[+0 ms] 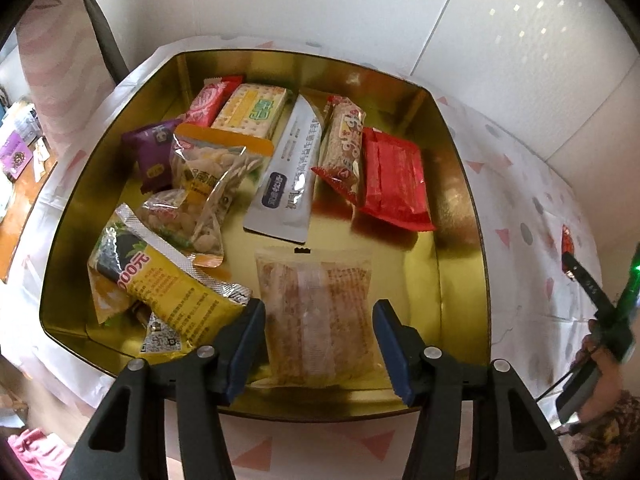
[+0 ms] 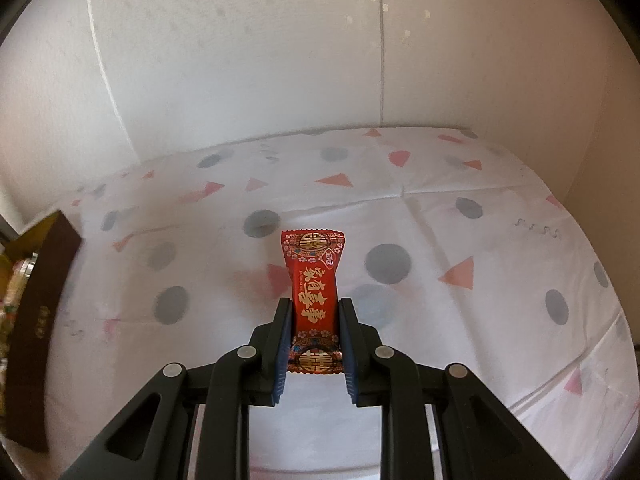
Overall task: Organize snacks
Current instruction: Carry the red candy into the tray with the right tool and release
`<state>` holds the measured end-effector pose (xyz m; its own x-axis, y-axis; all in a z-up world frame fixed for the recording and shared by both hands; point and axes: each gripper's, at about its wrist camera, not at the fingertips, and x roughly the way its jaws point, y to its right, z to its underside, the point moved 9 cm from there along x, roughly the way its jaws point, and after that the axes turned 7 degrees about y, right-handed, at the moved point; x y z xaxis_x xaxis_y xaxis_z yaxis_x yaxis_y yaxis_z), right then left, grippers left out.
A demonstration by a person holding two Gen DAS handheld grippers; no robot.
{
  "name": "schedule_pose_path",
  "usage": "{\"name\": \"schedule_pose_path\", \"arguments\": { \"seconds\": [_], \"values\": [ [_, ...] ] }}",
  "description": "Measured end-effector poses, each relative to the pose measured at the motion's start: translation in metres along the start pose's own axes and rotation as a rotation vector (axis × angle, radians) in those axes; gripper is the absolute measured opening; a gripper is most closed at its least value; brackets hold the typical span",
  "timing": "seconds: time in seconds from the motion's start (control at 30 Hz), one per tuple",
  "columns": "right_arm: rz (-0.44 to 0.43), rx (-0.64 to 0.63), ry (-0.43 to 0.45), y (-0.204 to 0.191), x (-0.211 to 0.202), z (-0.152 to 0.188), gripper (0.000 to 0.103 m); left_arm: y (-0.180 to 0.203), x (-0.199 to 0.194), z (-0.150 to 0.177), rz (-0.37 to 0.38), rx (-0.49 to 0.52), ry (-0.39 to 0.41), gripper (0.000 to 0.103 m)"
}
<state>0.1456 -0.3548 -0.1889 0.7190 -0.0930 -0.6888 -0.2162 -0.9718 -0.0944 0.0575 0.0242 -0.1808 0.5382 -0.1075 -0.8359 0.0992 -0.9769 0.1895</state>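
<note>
Gold tin holds assorted snack packets; clear rice-cracker pack apparently nearest.

The red candy wrapper sitting between the right tool's fingers is showing gold Chinese characters and a double-happiness sign at each end. Left of the left tool, the yellow packet is showing "000元".
</note>
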Motion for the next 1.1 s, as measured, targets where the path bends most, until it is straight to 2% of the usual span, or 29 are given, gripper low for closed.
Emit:
{"name": "schedule_pose_path", "arguments": {
  "seconds": [0.2,0.5,0.63,0.83,1.1],
  "values": [
    [-0.118,-0.038,-0.006,-0.036,-0.022,-0.009,0.022,-0.002,0.003,-0.001,-0.005,0.019,0.002,0.051],
    [-0.363,-0.152,-0.003,-0.130,-0.073,-0.018,0.022,-0.006,0.003,-0.005,-0.010,0.042,0.005,0.051],
    [-0.471,-0.188,-0.031,-0.174,-0.087,-0.014,0.022,-0.012,0.002,-0.003,-0.008,0.029,0.005,0.051],
    [-0.554,-0.266,-0.067,-0.222,-0.106,0.005,0.022,-0.021,-0.005,0.003,-0.006,0.015,0.002,0.051],
    [-0.598,-0.300,-0.132,-0.246,-0.112,0.017,0.023,-0.032,-0.016,0.009,-0.016,0.008,0.002,0.050]
  ]
}}
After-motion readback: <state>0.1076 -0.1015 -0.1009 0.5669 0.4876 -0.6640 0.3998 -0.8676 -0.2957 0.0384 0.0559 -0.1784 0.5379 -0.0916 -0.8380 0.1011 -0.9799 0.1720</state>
